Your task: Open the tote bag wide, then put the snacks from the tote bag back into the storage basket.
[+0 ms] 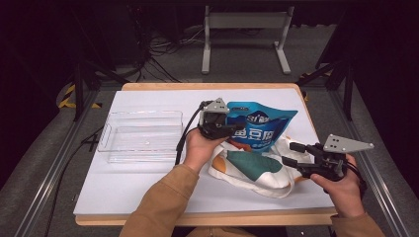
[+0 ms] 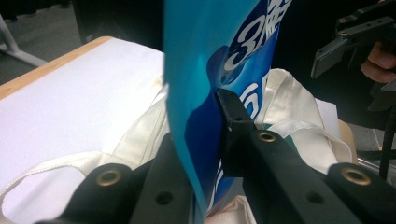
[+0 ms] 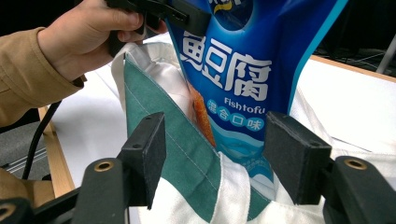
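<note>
Clearly, the left gripper [image 1: 228, 129] is clamped on the edge of the blue snack pouch [image 1: 261, 127]; in the left gripper view its two black jaws meet on either side of the thin blue film [image 2: 196, 93], with the pads pressing the pouch between them. The person's left hand [image 1: 200, 148] grips this tool from below, a tan sleeve [image 1: 160, 202] running back toward the near table edge and a black cable [image 1: 184, 136] trailing from the gripper's body.

The pouch stands roughly upright, its lower end tucked into the mouth of a white and green tote bag [image 1: 252, 168] that lies flat on the table. The right gripper view shows the pouch's printed front [image 3: 243, 70] dropping behind the bag's green band [image 3: 173, 140], with white fabric around it.

The right gripper [image 1: 295, 155] sits just beside the bag's right side, held in the right hand [image 1: 341, 185]. Its jaws stand apart with nothing pressed between them; the bag's opening and the pouch's lower end show in the gap, farther off.

Left of the left hand, well apart from the bag, a clear plastic tray [image 1: 141, 136] rests on the white table cover [image 1: 123, 192].
</note>
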The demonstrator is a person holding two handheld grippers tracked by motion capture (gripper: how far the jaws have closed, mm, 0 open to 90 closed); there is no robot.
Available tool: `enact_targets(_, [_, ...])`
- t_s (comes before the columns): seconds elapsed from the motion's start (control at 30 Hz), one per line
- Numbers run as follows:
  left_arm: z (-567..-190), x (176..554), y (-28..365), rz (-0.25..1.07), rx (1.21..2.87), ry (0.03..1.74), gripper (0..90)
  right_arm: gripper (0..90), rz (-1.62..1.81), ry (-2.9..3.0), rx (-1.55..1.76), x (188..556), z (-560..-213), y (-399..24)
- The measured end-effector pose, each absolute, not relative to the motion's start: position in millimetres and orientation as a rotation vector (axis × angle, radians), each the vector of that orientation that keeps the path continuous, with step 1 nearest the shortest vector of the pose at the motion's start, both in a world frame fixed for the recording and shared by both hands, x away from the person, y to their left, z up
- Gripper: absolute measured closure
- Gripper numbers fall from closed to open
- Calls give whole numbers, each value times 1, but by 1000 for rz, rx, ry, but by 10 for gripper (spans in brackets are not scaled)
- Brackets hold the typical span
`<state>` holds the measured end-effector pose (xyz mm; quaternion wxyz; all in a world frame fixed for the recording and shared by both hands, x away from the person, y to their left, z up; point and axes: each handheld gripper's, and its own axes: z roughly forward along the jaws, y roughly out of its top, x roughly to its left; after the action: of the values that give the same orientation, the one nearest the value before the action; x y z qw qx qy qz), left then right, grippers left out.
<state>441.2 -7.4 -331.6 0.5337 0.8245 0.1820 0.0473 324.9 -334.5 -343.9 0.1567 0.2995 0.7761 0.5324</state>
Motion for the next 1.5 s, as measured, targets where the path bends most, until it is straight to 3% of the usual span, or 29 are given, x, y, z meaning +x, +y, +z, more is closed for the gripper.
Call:
enact_targets(0.73, [-321, 433, -16, 121, 1975, 334, 896, 396, 1525, 2219, 865, 326, -345, -336])
enact_targets(1.5, [-254, 426, -8, 127, 1878, 260, 896, 403, 1548, 2192, 855, 325, -343, -342])
